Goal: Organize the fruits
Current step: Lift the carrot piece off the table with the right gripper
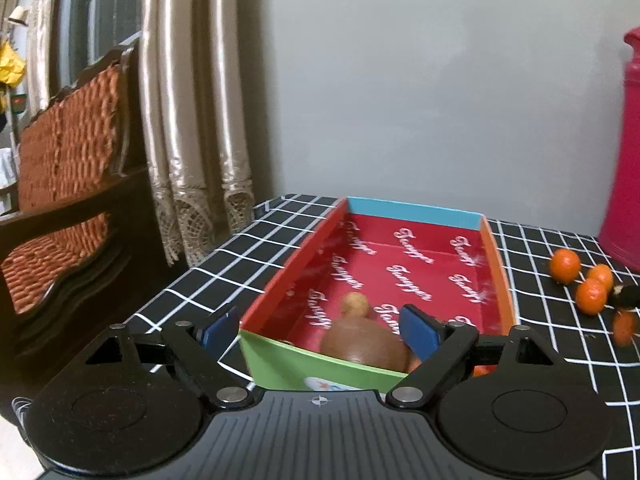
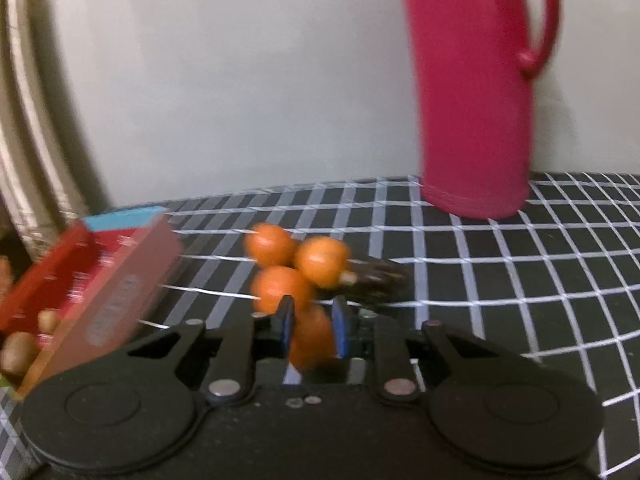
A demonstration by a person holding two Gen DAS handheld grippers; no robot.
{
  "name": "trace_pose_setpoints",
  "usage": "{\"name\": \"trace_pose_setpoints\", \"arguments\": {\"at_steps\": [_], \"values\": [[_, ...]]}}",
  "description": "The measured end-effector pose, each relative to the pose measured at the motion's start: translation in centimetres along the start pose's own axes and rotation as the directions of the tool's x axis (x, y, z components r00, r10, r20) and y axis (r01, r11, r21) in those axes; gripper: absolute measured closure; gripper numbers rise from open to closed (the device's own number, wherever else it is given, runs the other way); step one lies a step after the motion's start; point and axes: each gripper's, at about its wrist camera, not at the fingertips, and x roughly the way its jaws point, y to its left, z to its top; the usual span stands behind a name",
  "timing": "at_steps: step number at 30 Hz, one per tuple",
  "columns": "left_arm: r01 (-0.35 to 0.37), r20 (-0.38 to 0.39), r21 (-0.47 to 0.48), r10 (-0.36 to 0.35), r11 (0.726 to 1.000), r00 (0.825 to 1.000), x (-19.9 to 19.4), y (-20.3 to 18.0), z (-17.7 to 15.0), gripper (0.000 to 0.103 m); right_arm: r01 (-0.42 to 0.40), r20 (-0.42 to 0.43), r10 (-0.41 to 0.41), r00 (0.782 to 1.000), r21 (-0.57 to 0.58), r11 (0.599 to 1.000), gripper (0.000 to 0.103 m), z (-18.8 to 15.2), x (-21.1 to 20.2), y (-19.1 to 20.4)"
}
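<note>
A long box (image 1: pixel 412 212) with a red printed inside and coloured walls lies on the checked cloth. At its near end lie a large brown fruit (image 1: pixel 364 344) and a small tan fruit (image 1: pixel 355 304). My left gripper (image 1: pixel 318 332) hangs open over that end, its blue pads on either side of the brown fruit and apart from it. To the right of the box (image 2: pixel 132 280), three small oranges (image 2: pixel 272 244) cluster on the cloth. My right gripper (image 2: pixel 313 326) is shut on a fourth orange (image 2: pixel 312 336), just in front of the cluster.
A tall red jug (image 2: pixel 472 100) stands at the back right by the wall. A dark lumpy object (image 2: pixel 372 280) lies against the oranges. Left of the table are curtains (image 1: pixel 192 120) and a wooden chair (image 1: pixel 68 168) with woven orange panels.
</note>
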Motion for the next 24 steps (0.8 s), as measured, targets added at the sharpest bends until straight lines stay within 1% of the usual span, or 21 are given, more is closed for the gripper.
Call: {"name": "trace_pose_setpoints", "arguments": {"at_steps": [4,6,8,10,11,14,15,17,19,21,24], "values": [[-0.035,0.000,-0.020,0.035,0.999,0.999,0.2,1.4,0.0,0.016,-0.111,0.041,0.113,0.993,-0.051,0.992,0.098,0.6,-1.6,3.7],[-0.044,-0.007,-0.032,0.044,0.999,0.999,0.4,2.1,-0.1,0.016,-0.150,0.041,0.154,0.987,-0.080,0.985,0.098,0.6,-1.7,5.4],[-0.056,-0.012,-0.035,0.056,0.998,0.998,0.5,2.8,-0.2,0.016,-0.161,0.031,0.166,0.986,-0.108,0.981,0.098,0.5,-1.4,6.8],[-0.062,-0.012,-0.032,0.061,0.998,0.998,0.6,3.3,-0.3,0.016,-0.145,-0.015,0.144,0.989,-0.127,0.981,0.088,0.2,-0.7,7.3],[-0.067,-0.010,-0.032,0.067,0.997,0.998,0.7,3.7,-0.3,0.016,-0.133,-0.020,0.131,0.991,-0.122,0.984,0.082,-0.1,-0.5,7.0],[-0.064,-0.011,-0.059,0.063,0.996,0.998,0.7,4.4,-0.1,0.016,-0.071,-0.033,0.067,0.997,-0.122,0.990,0.082,-0.7,-0.6,5.5],[-0.058,-0.010,-0.071,0.057,0.996,0.998,0.7,4.6,0.0,0.016,-0.046,-0.025,0.044,0.999,-0.128,0.991,0.079,-0.9,-1.0,5.1],[-0.050,-0.006,-0.072,0.050,0.996,0.999,0.6,4.5,0.0,0.016,-0.019,-0.019,0.017,1.000,-0.135,0.991,0.078,-1.3,-1.6,4.3],[-0.039,-0.003,-0.065,0.039,0.997,0.999,0.5,4.1,0.0,0.016,0.002,-0.031,-0.006,1.000,-0.142,0.990,0.077,-1.8,-1.9,3.7],[-0.032,0.004,-0.059,0.033,0.998,0.999,0.2,3.8,0.0,0.016,0.016,-0.057,-0.025,0.998,-0.152,0.988,0.070,-2.5,-1.5,3.5],[-0.029,0.007,-0.058,0.030,0.998,1.000,0.1,3.4,0.1,0.016,0.002,-0.081,-0.015,0.997,-0.156,0.988,0.063,-3.0,-1.2,3.4]]}}
